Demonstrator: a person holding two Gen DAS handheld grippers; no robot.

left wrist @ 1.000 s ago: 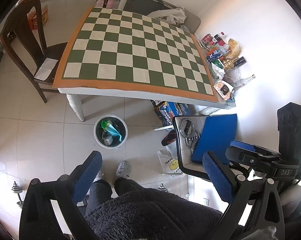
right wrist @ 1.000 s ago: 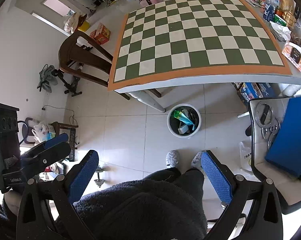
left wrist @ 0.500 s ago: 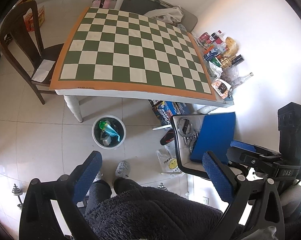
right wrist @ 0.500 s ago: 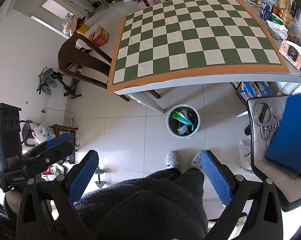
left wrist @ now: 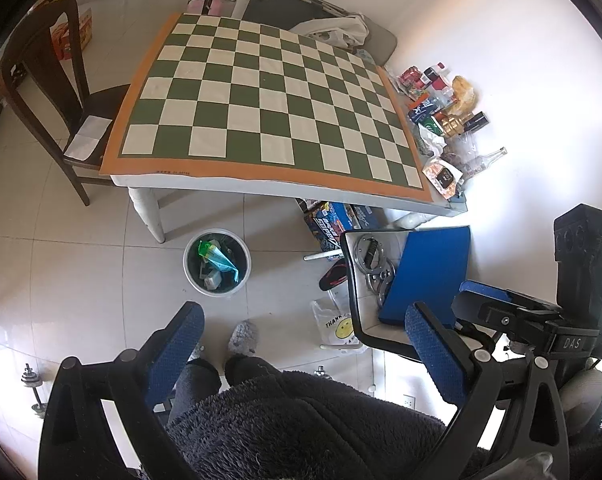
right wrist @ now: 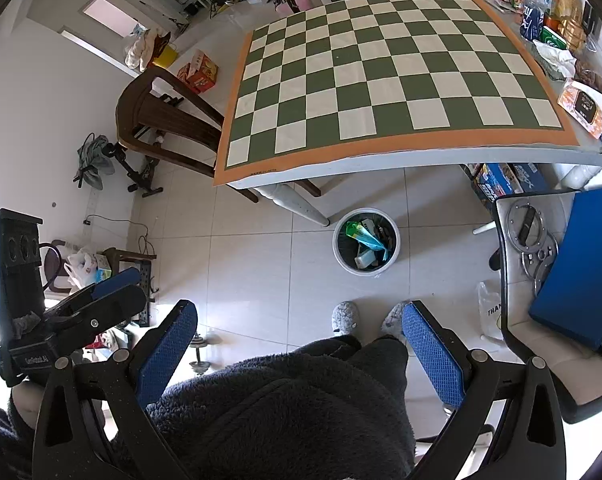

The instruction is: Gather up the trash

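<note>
Filling the upper half of both views: checkered cloth (left wrist: pixel 261 108) (right wrist: pixel 385 76) in green and cream with an orange border, spread flat over white table (left wrist: pixel 341 194) (right wrist: pixel 381 162). Tucked against the table's 9 o'clock side in the left wrist view, dark wooden chair (left wrist: pixel 49 92) (right wrist: pixel 161 120) with a white sheet on its seat. At 4 o'clock from the table, white chair (left wrist: pixel 357 280) (right wrist: pixel 517 312) carrying blue pad (left wrist: pixel 429 272) (right wrist: pixel 577 264) and metal rings (left wrist: pixel 371 256) (right wrist: pixel 531 236) side by side. Standing on the tiles just off the near table leg, at 6 o'clock from the cloth, white bin (left wrist: pixel 217 262) (right wrist: pixel 366 246), upright, holding trash (left wrist: pixel 215 260) (right wrist: pixel 367 240) that includes a green and light-blue wrapper and a pale box. Crowded along the table's 3 o'clock edge beside the cloth, cluster of bottles, cans and packets (left wrist: pixel 441 120) (right wrist: pixel 557 32). Held low near the person's dark fleece, well apart from the bin, left gripper (left wrist: pixel 305 344) (right wrist: pixel 113 292) with blue pads spread wide and nothing between them. Likewise spread and bare, right gripper (right wrist: pixel 299 340) (left wrist: pixel 485 296). Between the chair and the person's slippers, white plastic bag (left wrist: pixel 337 324) (right wrist: pixel 489 308) lying on the floor.
</note>
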